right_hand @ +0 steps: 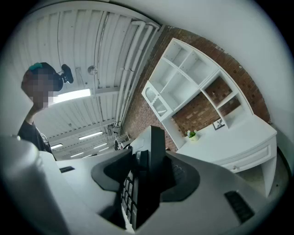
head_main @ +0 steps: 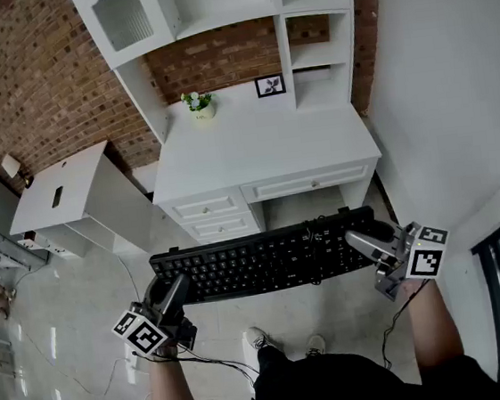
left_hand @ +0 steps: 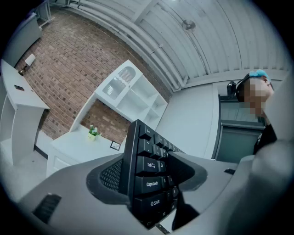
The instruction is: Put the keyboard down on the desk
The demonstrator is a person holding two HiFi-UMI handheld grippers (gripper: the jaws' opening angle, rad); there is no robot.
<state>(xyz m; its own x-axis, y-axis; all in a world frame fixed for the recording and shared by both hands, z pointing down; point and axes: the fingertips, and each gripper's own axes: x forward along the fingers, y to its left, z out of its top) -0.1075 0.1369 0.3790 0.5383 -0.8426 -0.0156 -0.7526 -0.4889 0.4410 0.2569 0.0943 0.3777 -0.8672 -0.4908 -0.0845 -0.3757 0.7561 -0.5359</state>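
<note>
Left tool point(head_main: 178, 288) and right tool point(head_main: 363, 244) each clamp an end of the black plastic keyboard point(head_main: 266, 257); carry it level over the white bench point(head_main: 262, 144); lower both ends together.

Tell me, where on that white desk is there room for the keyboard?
The desk top is bare across its front and middle, edge to edge. Only the back is taken: a potted plant and a picture frame by the shelf unit. The keyboard should fit in front.
</note>
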